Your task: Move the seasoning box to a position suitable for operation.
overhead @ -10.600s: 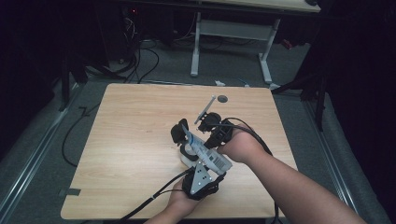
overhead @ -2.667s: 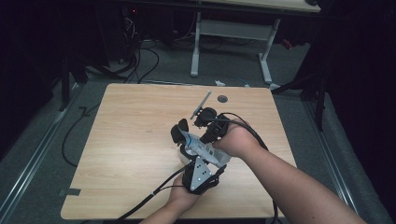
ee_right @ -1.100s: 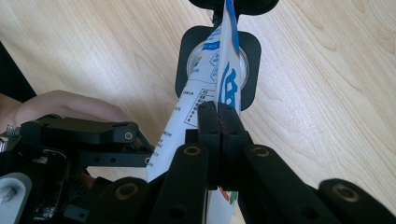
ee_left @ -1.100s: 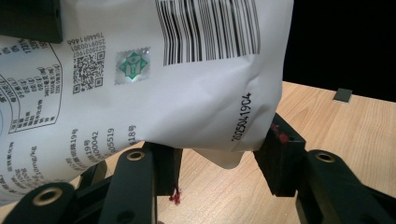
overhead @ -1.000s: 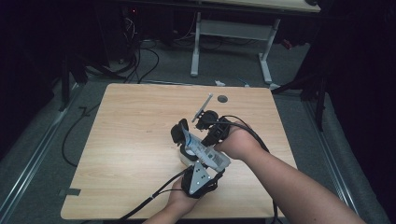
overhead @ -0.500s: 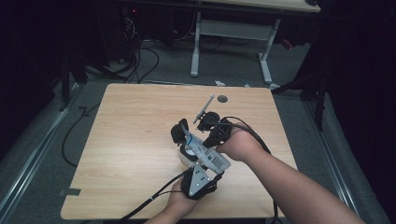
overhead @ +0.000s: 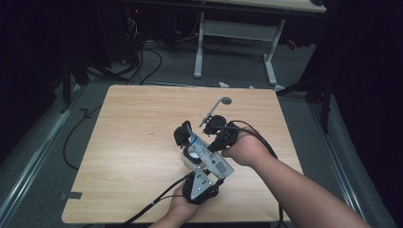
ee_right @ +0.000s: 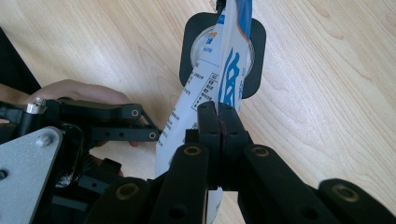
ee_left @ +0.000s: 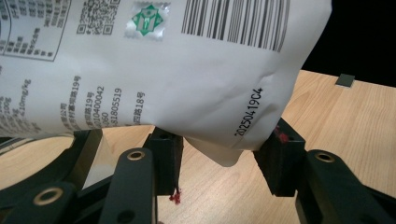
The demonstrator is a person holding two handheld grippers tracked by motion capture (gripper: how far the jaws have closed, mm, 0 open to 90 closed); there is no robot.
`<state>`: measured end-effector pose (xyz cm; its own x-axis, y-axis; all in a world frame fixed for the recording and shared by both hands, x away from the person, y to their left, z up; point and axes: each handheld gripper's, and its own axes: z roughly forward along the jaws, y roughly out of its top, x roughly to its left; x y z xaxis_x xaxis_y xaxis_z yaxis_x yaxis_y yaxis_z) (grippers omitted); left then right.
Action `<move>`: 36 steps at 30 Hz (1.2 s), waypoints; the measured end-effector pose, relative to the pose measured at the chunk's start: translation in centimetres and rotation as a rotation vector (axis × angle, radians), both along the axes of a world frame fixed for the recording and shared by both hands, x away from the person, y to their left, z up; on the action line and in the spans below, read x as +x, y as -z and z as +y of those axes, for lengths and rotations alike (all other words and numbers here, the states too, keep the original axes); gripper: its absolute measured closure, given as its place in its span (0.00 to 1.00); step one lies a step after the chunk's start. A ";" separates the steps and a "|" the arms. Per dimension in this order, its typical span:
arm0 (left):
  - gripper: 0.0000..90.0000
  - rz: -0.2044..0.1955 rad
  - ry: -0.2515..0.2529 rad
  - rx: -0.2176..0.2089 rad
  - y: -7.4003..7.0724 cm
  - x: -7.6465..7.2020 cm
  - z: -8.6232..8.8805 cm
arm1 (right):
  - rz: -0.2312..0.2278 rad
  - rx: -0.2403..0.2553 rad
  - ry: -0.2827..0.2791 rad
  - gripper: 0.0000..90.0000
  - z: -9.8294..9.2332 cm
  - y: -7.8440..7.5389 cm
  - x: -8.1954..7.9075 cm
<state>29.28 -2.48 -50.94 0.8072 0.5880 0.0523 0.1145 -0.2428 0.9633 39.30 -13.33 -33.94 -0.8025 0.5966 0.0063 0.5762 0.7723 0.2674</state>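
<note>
A white printed pouch (overhead: 211, 159) with a barcode is held tilted above the wooden table (overhead: 138, 123) between both grippers. My left gripper (overhead: 203, 167) comes from the near edge. Its pads press the pouch's (ee_left: 163, 70) lower corner from both sides in the left gripper view, left gripper (ee_left: 222, 161). My right gripper (overhead: 213, 143) reaches in from the right with its jaws shut tight on the pouch's (ee_right: 229, 60) edge, right gripper (ee_right: 218, 112). The pouch's far end points at a black rounded-square object (ee_right: 191, 51) with a pale round centre, black object (overhead: 182, 135).
A metal spoon-like tool (overhead: 216, 108) with a round end lies just beyond the grippers. Cables trail off the near table edge. A small grey tab (ee_left: 344, 80) sits at the table's edge. Bare wood lies to the left and far side.
</note>
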 end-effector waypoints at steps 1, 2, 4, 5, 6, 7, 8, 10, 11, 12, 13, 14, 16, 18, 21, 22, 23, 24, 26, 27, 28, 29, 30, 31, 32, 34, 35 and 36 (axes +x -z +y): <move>0.61 0.005 -0.001 -0.002 0.1 0.0 0.0 | 0.000 0.000 0.001 1.00 0.0 0.0 0.0; 0.61 0.007 -0.001 0.001 0.2 0.1 0.1 | 0.001 0.000 0.001 1.00 0.0 0.1 0.0; 0.61 0.011 -0.002 0.003 0.3 0.1 0.1 | 0.001 -0.003 0.004 1.00 0.0 0.1 -0.1; 0.61 0.014 -0.003 0.001 0.3 0.1 0.1 | -0.001 -0.003 0.001 1.00 -0.1 0.1 -0.1; 0.61 0.016 -0.003 0.002 0.3 0.2 0.1 | -0.002 0.003 0.000 1.00 -0.1 0.1 -0.1; 0.61 0.020 -0.006 0.002 0.3 0.2 0.1 | -0.004 0.006 -0.001 1.00 -0.2 0.1 -0.1; 0.61 0.020 -0.006 0.002 0.3 0.2 0.1 | -0.004 0.006 -0.001 1.00 -0.2 0.1 -0.1; 0.61 0.025 -0.007 0.005 0.4 0.3 0.2 | -0.004 0.009 0.004 1.00 -0.3 0.0 -0.1; 0.61 0.027 -0.008 0.006 0.4 0.3 0.2 | -0.007 0.007 0.009 1.00 -0.5 -0.1 -0.2; 0.61 0.029 -0.009 0.006 0.4 0.4 0.2 | -0.007 0.007 0.009 1.00 -0.5 -0.1 -0.2; 0.61 0.033 -0.009 0.005 0.4 0.4 0.2 | -0.007 0.004 0.009 1.00 -0.6 -0.1 -0.3; 0.61 0.032 -0.011 0.009 0.5 0.4 0.2 | -0.004 0.007 0.011 1.00 -0.6 -0.1 -0.3; 0.61 0.036 -0.012 0.015 0.5 0.4 0.2 | -0.006 0.011 0.009 1.00 -0.7 -0.1 -0.3; 0.61 0.039 -0.013 0.014 0.5 0.4 0.3 | -0.008 0.010 0.012 1.00 -0.7 -0.2 -0.4; 0.61 0.040 -0.013 0.011 0.5 0.4 0.3 | -0.005 0.014 0.014 1.00 -0.8 -0.3 -0.5; 0.61 0.039 -0.013 0.014 0.5 0.4 0.4 | -0.005 0.014 0.014 1.00 -0.8 -0.3 -0.5; 0.61 0.041 -0.011 0.009 0.4 0.4 0.5 | -0.008 0.014 0.015 1.00 -0.8 -0.3 -0.6; 0.61 0.042 -0.010 0.006 0.4 0.4 0.5 | -0.010 0.014 0.012 1.00 -0.8 -0.4 -0.5; 0.61 0.046 -0.007 0.000 0.3 0.3 0.6 | -0.011 0.014 0.011 1.00 -0.8 -0.4 -0.5; 0.60 0.048 -0.005 -0.006 0.3 0.3 0.6 | -0.012 0.017 0.012 1.00 -0.8 -0.5 -0.5; 0.59 0.048 -0.004 -0.007 0.3 0.3 0.7 | -0.017 0.016 0.014 1.00 -0.8 -0.6 -0.6; 0.58 0.049 -0.002 -0.010 0.2 0.3 0.7 | -0.018 0.019 0.016 1.00 -0.8 -0.6 -0.6; 0.57 0.051 0.004 -0.017 0.2 0.3 0.8 | -0.021 0.017 0.013 1.00 -0.8 -0.7 -0.5; 0.56 0.051 0.004 -0.017 0.2 0.3 0.8 | -0.021 0.019 0.014 1.00 -0.8 -0.7 -0.5; 0.56 0.053 0.005 -0.022 0.2 0.3 0.9 | -0.021 0.019 0.014 1.00 -0.8 -0.7 -0.5; 0.55 0.058 0.009 -0.025 0.3 0.3 0.9 | -0.020 0.021 0.014 1.00 -0.8 -0.7 -0.5; 0.55 0.064 0.013 -0.025 0.3 0.3 1.0 | -0.019 0.021 0.016 1.00 -0.8 -0.7 -0.5; 0.54 0.066 0.015 -0.021 0.4 0.2 1.0 | -0.021 0.022 0.016 1.00 -0.8 -0.7 -0.5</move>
